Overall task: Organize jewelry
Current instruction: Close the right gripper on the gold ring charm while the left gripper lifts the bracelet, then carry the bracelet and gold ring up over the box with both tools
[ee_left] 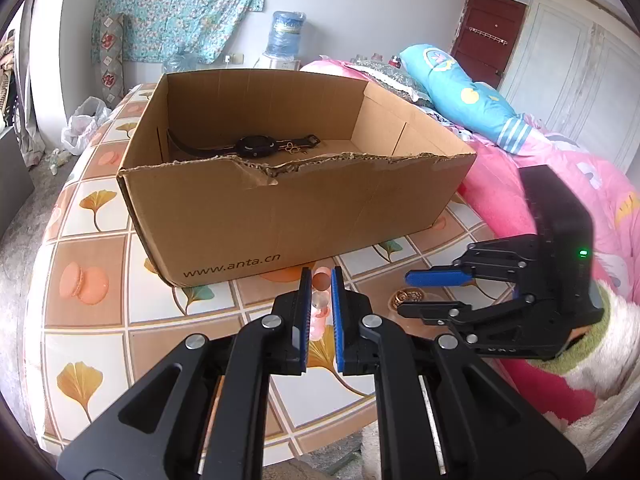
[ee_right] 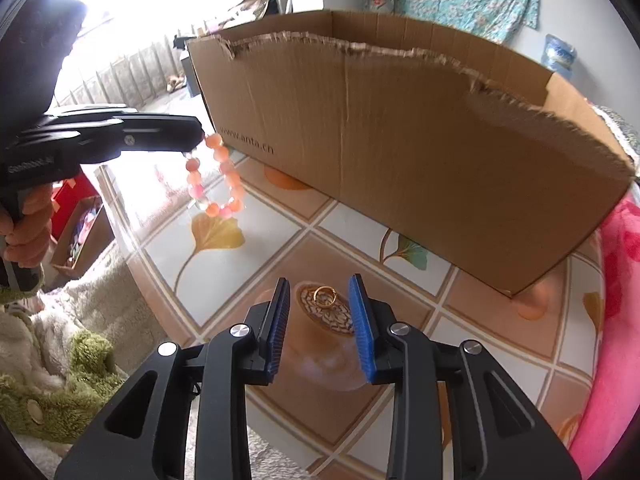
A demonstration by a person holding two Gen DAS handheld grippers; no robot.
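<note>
My left gripper (ee_left: 321,280) is shut on a pink and orange bead bracelet (ee_right: 214,174), which hangs from its fingertips above the table in front of the cardboard box (ee_left: 280,208). In the left wrist view the beads (ee_left: 320,304) show between the fingers. My right gripper (ee_right: 320,294) is open, its fingers on either side of a gold ring (ee_right: 325,295) that lies on the table. It shows from the side in the left wrist view (ee_left: 412,292), with the ring (ee_left: 406,298) below it. A black watch (ee_left: 256,146) lies inside the box.
The box (ee_right: 400,152) stands on a table with a tiled cloth (ee_left: 92,248). A bed with pink covers (ee_left: 560,184) runs along the right. Small gold pieces (ee_left: 294,148) lie beside the watch in the box.
</note>
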